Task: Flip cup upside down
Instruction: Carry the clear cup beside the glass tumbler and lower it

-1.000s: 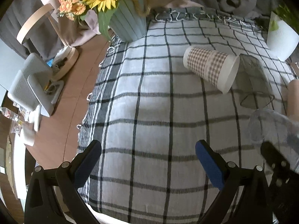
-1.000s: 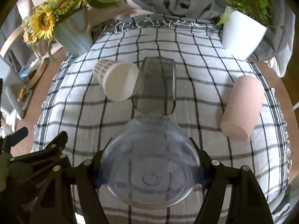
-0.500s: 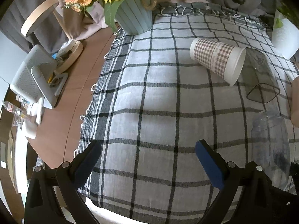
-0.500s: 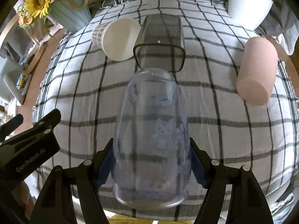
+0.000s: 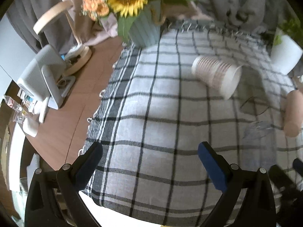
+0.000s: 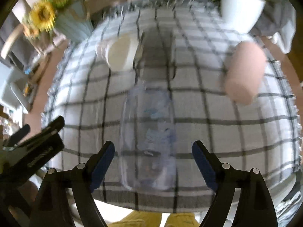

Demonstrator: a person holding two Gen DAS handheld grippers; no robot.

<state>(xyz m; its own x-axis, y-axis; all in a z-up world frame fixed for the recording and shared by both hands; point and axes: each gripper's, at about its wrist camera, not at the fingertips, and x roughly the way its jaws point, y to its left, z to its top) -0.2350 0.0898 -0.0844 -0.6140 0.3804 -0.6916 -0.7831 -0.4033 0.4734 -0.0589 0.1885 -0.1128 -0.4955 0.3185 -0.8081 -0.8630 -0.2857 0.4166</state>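
The right gripper (image 6: pixel 152 162) was held low over the checked cloth (image 6: pixel 236 132), jaws spread wide and clear of the clear plastic cup (image 6: pixel 147 145) standing between them. The left gripper (image 5: pixel 149 162) hovered spread and empty. A paper cup (image 5: pixel 217 75), a smoky tumbler (image 6: pixel 157 56) and a matte pink cup (image 6: pixel 246 71) lay on their sides.
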